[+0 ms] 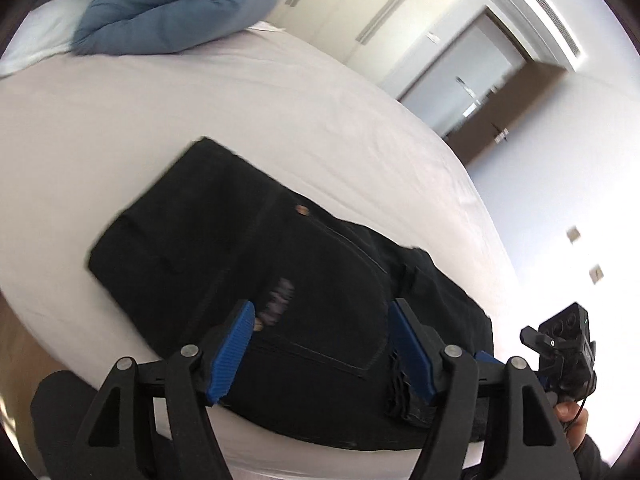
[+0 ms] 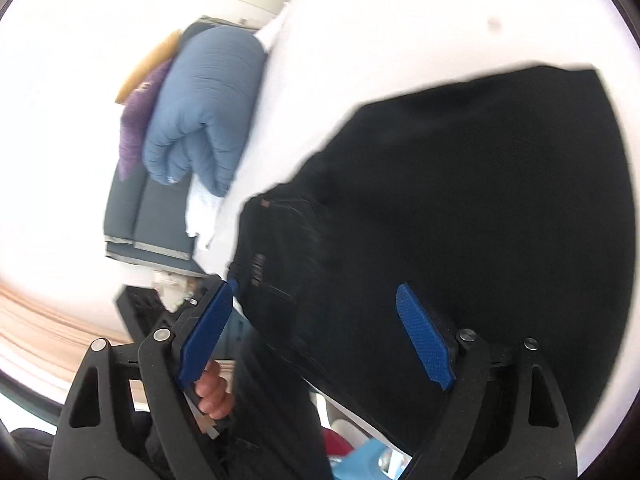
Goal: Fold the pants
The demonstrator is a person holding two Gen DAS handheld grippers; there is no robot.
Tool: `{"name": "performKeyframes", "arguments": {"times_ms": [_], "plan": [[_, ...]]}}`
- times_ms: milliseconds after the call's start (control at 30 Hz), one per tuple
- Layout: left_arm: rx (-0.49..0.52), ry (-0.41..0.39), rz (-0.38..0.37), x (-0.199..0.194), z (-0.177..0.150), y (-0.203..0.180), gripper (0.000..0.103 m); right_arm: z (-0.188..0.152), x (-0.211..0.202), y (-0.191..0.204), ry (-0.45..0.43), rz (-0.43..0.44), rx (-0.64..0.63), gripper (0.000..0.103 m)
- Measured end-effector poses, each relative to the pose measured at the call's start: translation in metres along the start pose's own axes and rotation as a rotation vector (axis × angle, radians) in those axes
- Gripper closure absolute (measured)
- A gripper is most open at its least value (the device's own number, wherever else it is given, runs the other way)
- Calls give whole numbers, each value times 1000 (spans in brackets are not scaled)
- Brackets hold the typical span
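White sheets cover the bed [image 1: 200,92]. Both the left gripper [image 1: 322,344] and the right gripper [image 2: 316,332] have their blue fingers spread, holding nothing; the folded black pants [image 1: 248,256] lie just beyond them, blue duvet [image 1: 168,4] far behind.

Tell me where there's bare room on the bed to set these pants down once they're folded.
Bare sheet lies between the black pants and the blue duvet, and along the bed edge toward the door. The near edge is crowded: the pants, the left gripper and the right gripper, both open.
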State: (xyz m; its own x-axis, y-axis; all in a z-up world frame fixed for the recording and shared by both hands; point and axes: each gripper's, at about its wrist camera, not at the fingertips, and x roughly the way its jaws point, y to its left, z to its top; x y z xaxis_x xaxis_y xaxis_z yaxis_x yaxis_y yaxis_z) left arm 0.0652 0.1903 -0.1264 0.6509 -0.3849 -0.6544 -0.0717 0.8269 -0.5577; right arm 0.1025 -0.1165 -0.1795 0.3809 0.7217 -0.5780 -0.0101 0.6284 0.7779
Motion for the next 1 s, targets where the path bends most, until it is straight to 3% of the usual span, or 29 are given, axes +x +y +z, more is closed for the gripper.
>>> {"name": "performKeyframes", "arguments": {"times_ms": [167,367,533,667,1000], "plan": [[-230,-38,24,-23,9,68,31,39,50,21,101,48,15,24],[-361,-51,1,-29,5,96,31,53,102,16,198,51,109,24],[-437,-47,5,-27,-1,108,31,56,133,14,252,-48,117,28],[-507,-35,-17,-19,-3,118,31,61,136,5,228,-56,190,29],[-556,-8,-46,2,7,129,24,60,146,10,218,-118,197,29]]}}
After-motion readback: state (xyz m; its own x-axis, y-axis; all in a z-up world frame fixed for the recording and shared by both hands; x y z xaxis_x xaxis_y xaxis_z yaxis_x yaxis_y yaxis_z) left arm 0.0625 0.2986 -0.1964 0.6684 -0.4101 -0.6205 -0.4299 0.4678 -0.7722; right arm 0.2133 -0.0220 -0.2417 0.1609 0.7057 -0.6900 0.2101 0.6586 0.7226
